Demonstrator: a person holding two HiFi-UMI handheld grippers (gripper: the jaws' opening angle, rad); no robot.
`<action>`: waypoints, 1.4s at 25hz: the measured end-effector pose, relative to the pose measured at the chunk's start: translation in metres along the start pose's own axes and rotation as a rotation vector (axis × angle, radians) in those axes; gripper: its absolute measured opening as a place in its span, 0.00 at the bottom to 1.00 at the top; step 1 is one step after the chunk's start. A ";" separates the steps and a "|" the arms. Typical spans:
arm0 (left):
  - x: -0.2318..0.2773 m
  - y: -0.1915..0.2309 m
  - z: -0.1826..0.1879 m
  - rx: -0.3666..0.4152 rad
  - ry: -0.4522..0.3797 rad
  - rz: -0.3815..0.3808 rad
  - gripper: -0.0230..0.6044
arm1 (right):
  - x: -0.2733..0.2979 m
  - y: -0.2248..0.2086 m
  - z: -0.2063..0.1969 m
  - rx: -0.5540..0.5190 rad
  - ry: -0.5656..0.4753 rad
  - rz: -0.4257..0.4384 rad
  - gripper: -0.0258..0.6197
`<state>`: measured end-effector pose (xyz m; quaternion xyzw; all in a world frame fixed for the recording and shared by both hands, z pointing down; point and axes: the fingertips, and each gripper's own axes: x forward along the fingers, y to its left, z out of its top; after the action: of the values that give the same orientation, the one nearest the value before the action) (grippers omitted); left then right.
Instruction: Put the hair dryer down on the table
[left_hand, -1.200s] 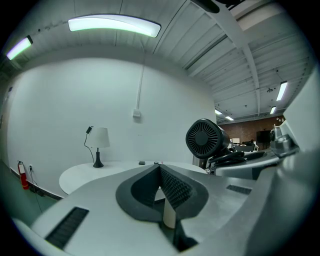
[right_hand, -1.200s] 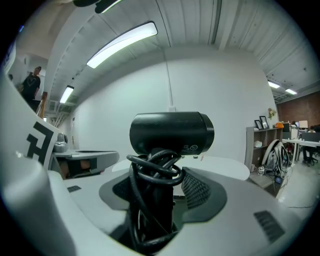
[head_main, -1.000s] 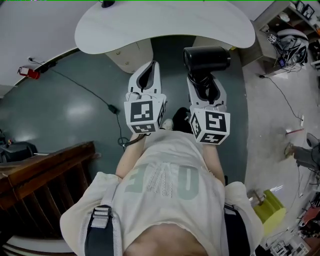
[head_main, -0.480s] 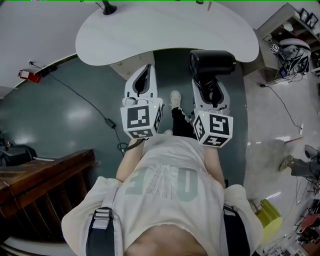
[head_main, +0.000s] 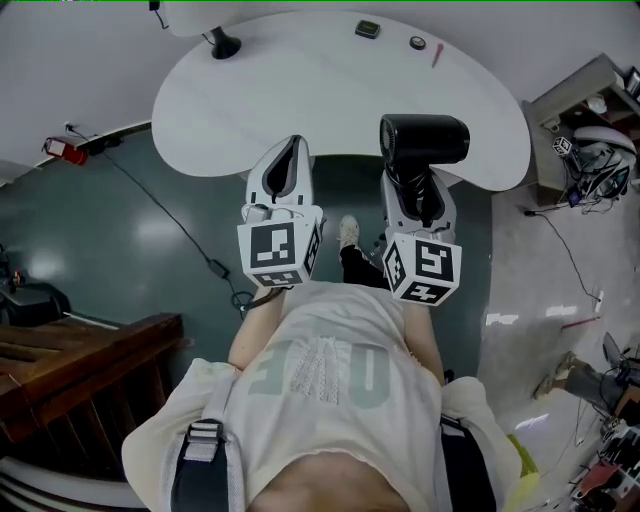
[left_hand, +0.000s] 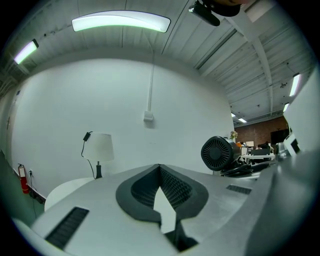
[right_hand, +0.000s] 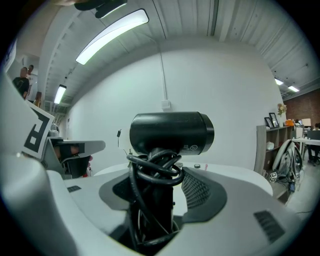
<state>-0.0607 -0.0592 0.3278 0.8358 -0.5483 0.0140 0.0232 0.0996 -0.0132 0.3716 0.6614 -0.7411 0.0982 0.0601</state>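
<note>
The right claw (head_main: 408, 185) clamps the hair dryer (head_main: 424, 138) by its cord-wrapped handle, upright over the desk's (head_main: 300, 90) near edge for lowering, while the left claw (head_main: 283, 158) is closed, empty.

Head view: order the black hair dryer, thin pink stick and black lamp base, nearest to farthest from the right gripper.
1. The black hair dryer, clamped in the right gripper.
2. The thin pink stick, ahead on the white table.
3. The black lamp base, far left.
</note>
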 end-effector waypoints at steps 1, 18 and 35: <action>0.013 0.001 0.005 -0.003 -0.005 0.000 0.05 | 0.012 -0.004 0.006 -0.002 0.001 0.007 0.43; 0.189 0.024 0.041 0.025 -0.053 0.026 0.05 | 0.191 -0.039 0.059 -0.034 0.046 0.128 0.43; 0.236 0.045 0.039 0.077 0.001 -0.009 0.05 | 0.238 -0.047 0.070 -0.022 0.058 0.084 0.43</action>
<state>-0.0083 -0.2953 0.3017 0.8384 -0.5437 0.0357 -0.0086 0.1208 -0.2640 0.3589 0.6261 -0.7671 0.1114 0.0847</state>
